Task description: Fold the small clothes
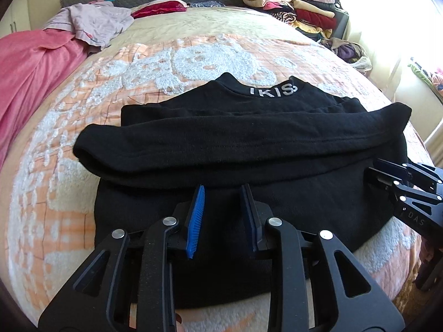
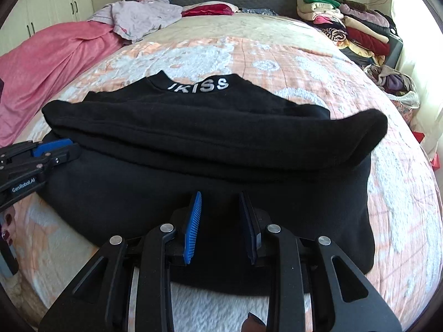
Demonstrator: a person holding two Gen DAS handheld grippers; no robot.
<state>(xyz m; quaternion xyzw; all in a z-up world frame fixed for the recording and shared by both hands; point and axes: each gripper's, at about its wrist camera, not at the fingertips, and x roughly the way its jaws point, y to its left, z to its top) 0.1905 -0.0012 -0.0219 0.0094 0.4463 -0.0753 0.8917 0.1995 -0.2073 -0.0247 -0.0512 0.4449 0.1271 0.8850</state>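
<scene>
Sweatshirt point(image 2: 207, 149) black knit, sleeves folded across | bedspread point(image 2: 290, 63) fluffy, orange-white

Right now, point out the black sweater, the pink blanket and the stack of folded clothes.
black sweater point(image 2: 210, 149): right wrist view, on the sleeve folded across its body.
pink blanket point(image 1: 36, 63): left wrist view, on its wide flat part at the left.
stack of folded clothes point(image 2: 357, 25): right wrist view, middle of the pile.
</scene>
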